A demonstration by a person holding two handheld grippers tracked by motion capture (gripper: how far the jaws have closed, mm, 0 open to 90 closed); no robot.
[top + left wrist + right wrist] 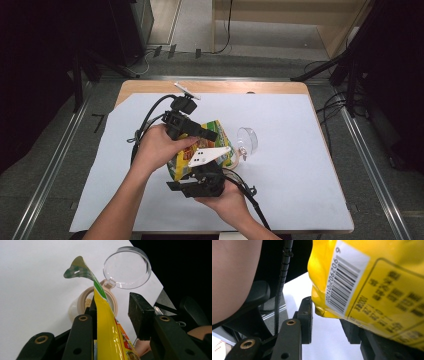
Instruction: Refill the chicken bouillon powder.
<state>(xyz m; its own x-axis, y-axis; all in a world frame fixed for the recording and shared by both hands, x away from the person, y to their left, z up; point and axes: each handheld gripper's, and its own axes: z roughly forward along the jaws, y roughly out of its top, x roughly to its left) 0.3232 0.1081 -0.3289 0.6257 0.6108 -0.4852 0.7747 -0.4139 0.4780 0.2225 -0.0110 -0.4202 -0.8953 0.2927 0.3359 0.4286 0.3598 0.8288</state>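
Black jaws of the left tongs (pixel 112 315) rise closest in the left gripper view, and the bag's (pixel 106 322) yellow top edge runs up between them: it lies against the left jaw, while the right jaw stands clear of it, so whether these tongs pinch the bag I cannot tell. Past the bag's green-checked tip a beige-rimmed jar (pixel 85 302) sits on the white sheet (pixel 37 277), with its clear round lid (pixel 127 267) hinged open just behind it. In the right gripper view the right tongs (pixel 329 315) stand partly open; the bag's barcoded back (pixel 367 285) hangs in front of the right jaw and hides its pad, and the left jaw sits apart from the foil, so a grip cannot be judged there either. From the high view the bag (pixel 202 150) is held tilted above the middle of the surface (pixel 300 87), between the left tongs (pixel 207 134) at its upper end and the right tongs (pixel 187 187) at its lower end, one hand (pixel 160 147) on each tool. Just right of the bag, the lid (pixel 247 140) stands on the sheet.
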